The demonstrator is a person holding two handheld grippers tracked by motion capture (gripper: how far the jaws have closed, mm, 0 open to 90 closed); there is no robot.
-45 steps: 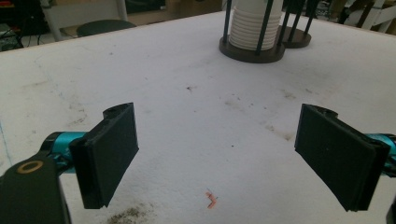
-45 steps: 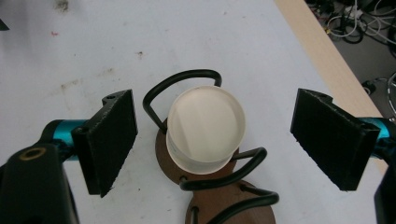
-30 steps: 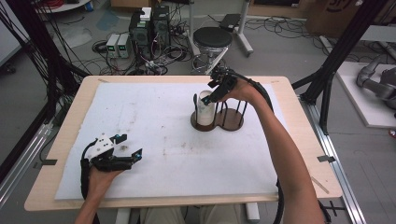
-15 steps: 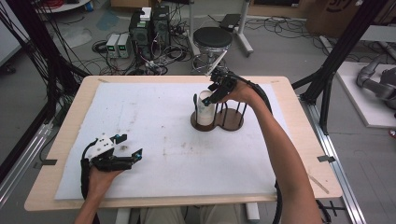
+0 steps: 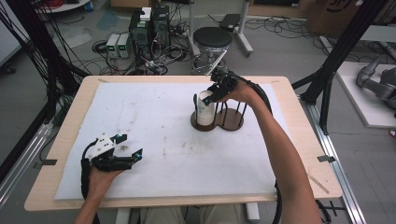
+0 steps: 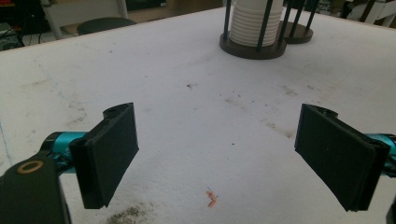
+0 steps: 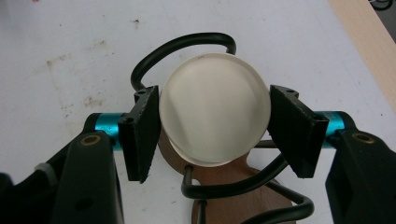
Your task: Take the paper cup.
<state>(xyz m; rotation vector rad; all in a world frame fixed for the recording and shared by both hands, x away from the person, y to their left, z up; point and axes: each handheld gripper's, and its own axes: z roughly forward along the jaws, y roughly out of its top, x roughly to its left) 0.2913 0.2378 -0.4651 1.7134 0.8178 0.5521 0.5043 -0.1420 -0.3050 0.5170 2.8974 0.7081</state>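
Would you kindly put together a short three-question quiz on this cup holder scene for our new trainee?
1. True or false: the right gripper has its jaws pressed on the top cup of the cup stack.
2. Which gripper is open over bare table cover? A) the left gripper B) the right gripper
3. Fill in: the stack stands in one bay of the ___, a brown base with black wire posts.

Key: 1 true; 2 A; 3 cup holder.
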